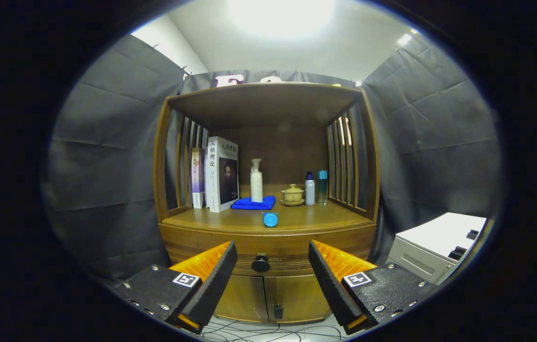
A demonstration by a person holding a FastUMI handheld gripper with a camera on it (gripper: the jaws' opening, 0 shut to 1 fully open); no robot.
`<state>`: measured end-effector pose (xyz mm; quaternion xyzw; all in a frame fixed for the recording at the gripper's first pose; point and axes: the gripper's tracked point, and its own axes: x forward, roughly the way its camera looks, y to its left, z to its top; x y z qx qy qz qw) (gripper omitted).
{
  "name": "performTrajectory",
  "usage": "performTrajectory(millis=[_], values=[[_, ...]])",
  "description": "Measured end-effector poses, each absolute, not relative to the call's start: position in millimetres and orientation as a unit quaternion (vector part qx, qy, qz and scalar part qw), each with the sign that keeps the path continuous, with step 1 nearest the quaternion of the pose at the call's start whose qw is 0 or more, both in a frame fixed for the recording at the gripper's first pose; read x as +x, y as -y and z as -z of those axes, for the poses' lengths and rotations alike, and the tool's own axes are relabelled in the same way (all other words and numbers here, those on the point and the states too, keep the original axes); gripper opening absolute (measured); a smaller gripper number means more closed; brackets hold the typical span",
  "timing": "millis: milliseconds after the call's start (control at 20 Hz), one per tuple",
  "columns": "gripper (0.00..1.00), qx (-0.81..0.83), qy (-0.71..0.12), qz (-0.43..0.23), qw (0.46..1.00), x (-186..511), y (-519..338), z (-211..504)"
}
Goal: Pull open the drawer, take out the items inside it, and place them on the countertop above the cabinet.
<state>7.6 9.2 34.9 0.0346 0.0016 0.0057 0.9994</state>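
Observation:
A wooden cabinet stands ahead of me, and its drawer (287, 249) sits closed under the countertop (306, 218). The drawer's round black knob (260, 262) lies beyond my fingertips, on the line between them. My gripper (273, 251) is open, its two black-padded orange fingers spread wide with nothing between them. A small blue cylinder (270, 219) lies on its side near the countertop's front edge. The drawer's contents are hidden.
On the countertop stand two books (216, 173), a white pump bottle (256, 181) on a folded blue cloth (254, 203), a small lidded cup (293, 194) and two slim bottles (315, 188). Two cabinet doors (273, 297) sit below the drawer. A white box (434, 247) stands to the right.

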Motion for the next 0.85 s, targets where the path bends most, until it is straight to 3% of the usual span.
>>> performTrajectory(millis=[850], values=[[0.95, 0.007, -0.016, -0.007, 1.0, -7.4, -13.3, 3.3]])
